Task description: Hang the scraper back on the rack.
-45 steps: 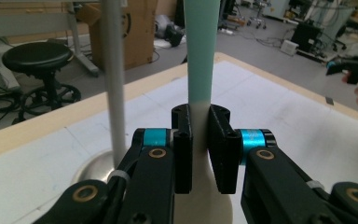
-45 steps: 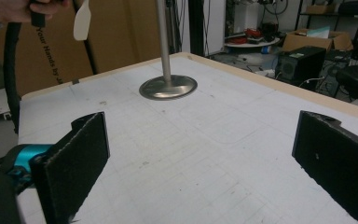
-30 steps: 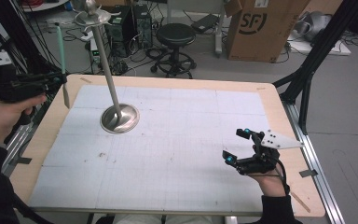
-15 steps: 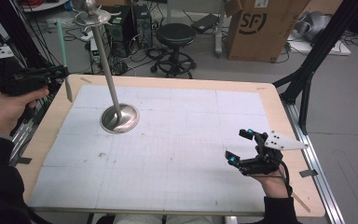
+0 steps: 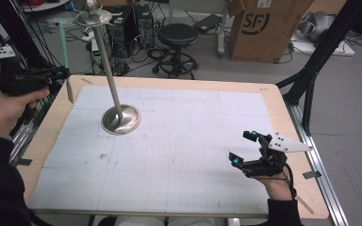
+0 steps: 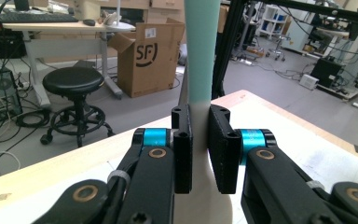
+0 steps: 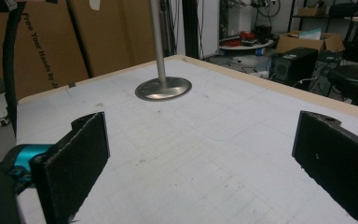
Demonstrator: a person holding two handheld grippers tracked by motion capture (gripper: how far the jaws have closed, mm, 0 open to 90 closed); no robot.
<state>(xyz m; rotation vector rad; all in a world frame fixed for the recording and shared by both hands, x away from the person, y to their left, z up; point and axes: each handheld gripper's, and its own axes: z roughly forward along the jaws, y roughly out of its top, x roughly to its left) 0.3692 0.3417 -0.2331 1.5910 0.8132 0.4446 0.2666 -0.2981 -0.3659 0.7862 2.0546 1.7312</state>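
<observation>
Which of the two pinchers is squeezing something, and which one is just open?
The left gripper is shut on the mint-green and white utensil, held upright. The right gripper has jaws wide apart with nothing between them, above the table.

The stand (image 5: 118,113) is made of brushed, shiny metal, with a smooth round base and pole. The bench (image 5: 283,101) is edged in pale matt wood and covered by white gridded paper (image 5: 184,141), slightly scuffed. The mint-green utensil handle (image 6: 200,51) looks like smooth matt plastic. The claw pads (image 7: 77,154) appear rough, black and matt.
</observation>
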